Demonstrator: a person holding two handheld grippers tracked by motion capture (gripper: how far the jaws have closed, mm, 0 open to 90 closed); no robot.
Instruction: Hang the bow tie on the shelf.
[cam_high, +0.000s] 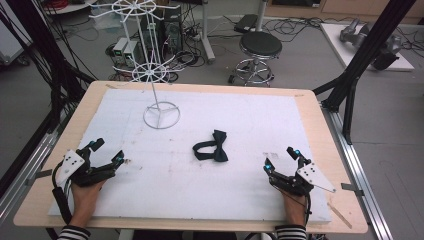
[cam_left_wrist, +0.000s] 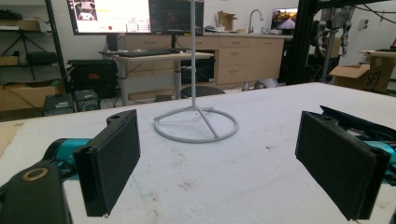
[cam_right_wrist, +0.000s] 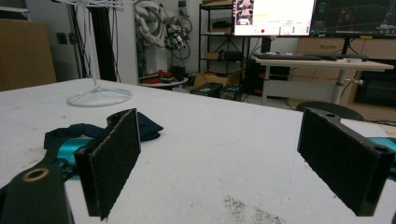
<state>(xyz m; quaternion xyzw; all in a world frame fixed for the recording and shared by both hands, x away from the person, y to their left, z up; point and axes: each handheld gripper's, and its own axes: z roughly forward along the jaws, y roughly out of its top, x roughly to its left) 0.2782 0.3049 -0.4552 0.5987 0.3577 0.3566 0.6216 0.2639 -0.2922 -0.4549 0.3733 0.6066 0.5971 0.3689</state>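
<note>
**Bow tie untouched, rack empty: the work has not begun**

A dark bow tie (cam_high: 212, 147) lies flat near the middle of the white board (cam_high: 280, 110), its strap looped out to the left. Nothing holds it or touches it. The white wire rack (cam_high: 150, 70) stands on its ring base at the far left of the board, well apart from the bow tie, and its arms carry nothing.

The left gripper (cam_high: 107, 152) rests at the near left edge with its jaws spread wide and nothing between them; its own view looks straight toward the rack's base. The right gripper (cam_high: 281, 157) rests at the near right edge, jaws likewise spread and empty, with the bow tie off to its left and somewhat farther out.

Judging from this layout, the job is probably to hang the bow tie on the rack. Every step remains: reaching in, pinching the tie or its strap, lifting it, carrying it far left, and hooking it on an arm.
</note>
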